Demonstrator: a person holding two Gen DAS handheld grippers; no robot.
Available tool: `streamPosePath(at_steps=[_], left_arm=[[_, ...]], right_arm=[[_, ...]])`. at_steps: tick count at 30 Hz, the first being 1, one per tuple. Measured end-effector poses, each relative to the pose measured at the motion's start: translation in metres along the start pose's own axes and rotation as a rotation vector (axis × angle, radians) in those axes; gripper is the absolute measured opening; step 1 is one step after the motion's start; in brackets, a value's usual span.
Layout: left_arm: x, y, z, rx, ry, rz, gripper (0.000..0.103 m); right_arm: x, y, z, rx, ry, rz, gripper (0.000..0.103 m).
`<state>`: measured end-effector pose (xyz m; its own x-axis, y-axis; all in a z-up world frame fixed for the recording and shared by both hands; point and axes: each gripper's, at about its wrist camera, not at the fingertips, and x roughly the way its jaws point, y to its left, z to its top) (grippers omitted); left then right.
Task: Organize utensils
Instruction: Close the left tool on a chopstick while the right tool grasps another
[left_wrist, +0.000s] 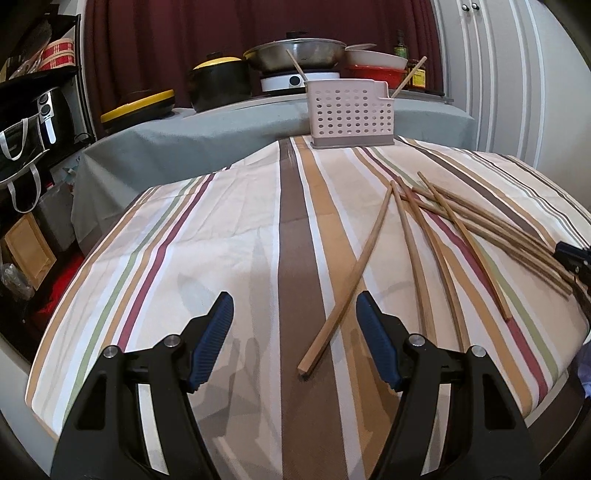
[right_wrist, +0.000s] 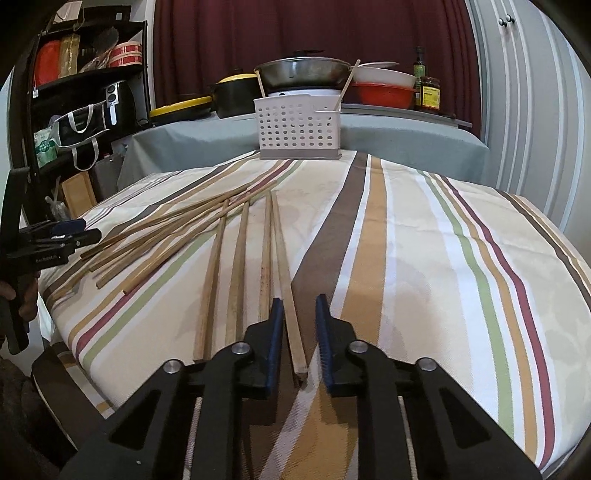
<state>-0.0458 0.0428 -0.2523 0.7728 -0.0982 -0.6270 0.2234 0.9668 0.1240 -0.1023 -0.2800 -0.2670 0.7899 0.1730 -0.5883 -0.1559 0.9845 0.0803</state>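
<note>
Chopsticks are the business here, and the right tool (right_wrist: 300, 328) is the one on the job — its jaws stand partly open, straddling the near end of one chopstick (right_wrist: 286, 280) that lies flat on the striped cloth of the worktop (right_wrist: 424, 277), with nothing gripped as yet. Just to its left lie three more sticks roughly parallel, and beyond them a loose fan of others (right_wrist: 166, 236) crossing each other. The left tool (left_wrist: 295, 325) hangs wide open and empty above the cloth, with the butt of a lone stick (left_wrist: 343, 280) lying between its spread blue pads but not touched. At the far edge stands the perforated holder (right_wrist: 299, 127), a couple of sticks already leaning out of it, so I'd judge the sorting begun and most of it left. The pick-up seems the step in hand: the right jaws need to close squarely on that thin stick, lift it clear of its neighbour, then carry it up-end to the holder's mouth.
</note>
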Motion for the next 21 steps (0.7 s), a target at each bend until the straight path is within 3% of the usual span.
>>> streamPosePath(at_steps=[5, 12, 21], left_arm=[[0.0, 0.002, -0.007, 0.008, 0.007, -0.021, 0.063], [0.007, -0.005, -0.01, 0.05, 0.024, -0.075, 0.021], [0.006, -0.008, -0.011, 0.05, 0.018, -0.092, 0.008]], right_arm=[[0.001, -0.002, -0.001, 0.012, 0.002, 0.003, 0.018], [0.002, -0.001, -0.001, 0.014, 0.0, 0.006, 0.018], [0.002, -0.001, -0.001, 0.024, -0.008, 0.014, 0.016]])
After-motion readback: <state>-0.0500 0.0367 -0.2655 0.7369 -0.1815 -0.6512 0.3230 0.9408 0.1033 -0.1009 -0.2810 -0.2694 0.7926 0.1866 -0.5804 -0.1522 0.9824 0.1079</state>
